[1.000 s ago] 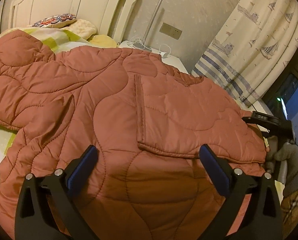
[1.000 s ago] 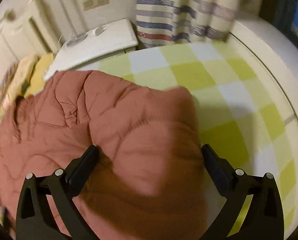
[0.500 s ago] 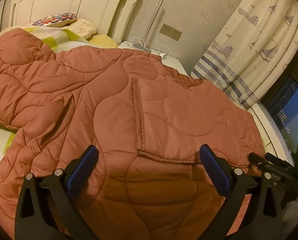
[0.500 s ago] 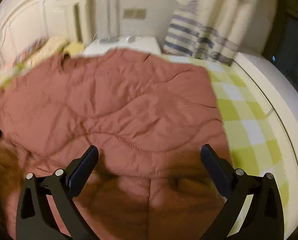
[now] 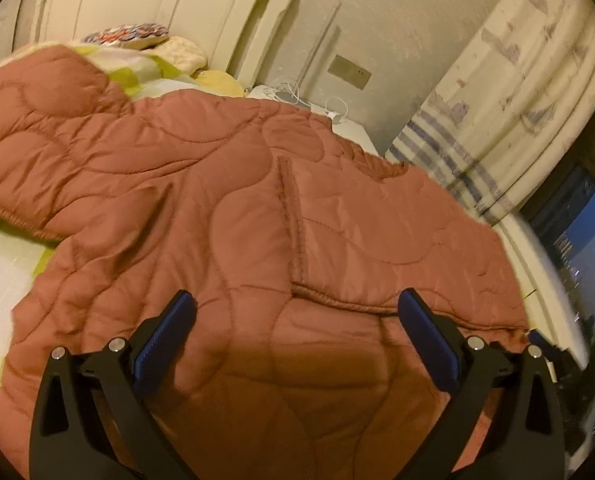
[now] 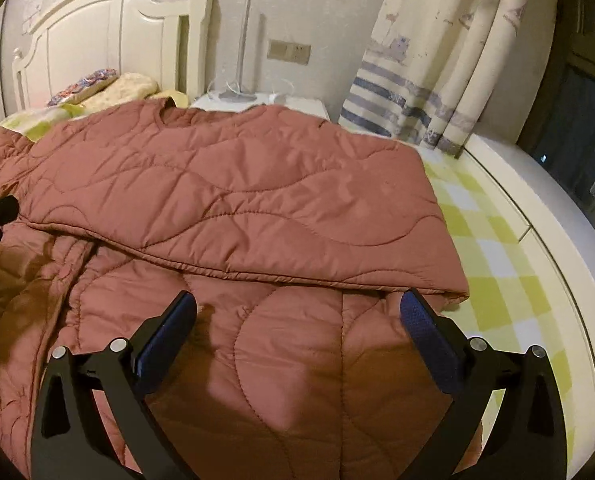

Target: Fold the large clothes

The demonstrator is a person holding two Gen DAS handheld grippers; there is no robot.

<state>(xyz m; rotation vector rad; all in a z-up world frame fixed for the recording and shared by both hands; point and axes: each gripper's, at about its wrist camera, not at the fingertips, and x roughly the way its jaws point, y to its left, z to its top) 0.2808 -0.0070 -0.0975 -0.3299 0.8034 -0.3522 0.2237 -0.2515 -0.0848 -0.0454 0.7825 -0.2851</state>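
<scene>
Lying collar toward headboard: quilted jacket (image 6: 225,184) (side flap folded over) | both hand-held grippers (image 5: 297,336) (image 6: 299,328) wide open, empty

Left wrist view sits low and close over the quilted jacket (image 5: 257,208), facing the headboard (image 5: 169,4) and curtain (image 5: 509,100). Right wrist view hangs just as close above the same jacket (image 6: 237,200), facing the headboard (image 6: 109,36) too. Both share the nightstand (image 6: 265,102) and wall socket (image 6: 288,52).
</scene>
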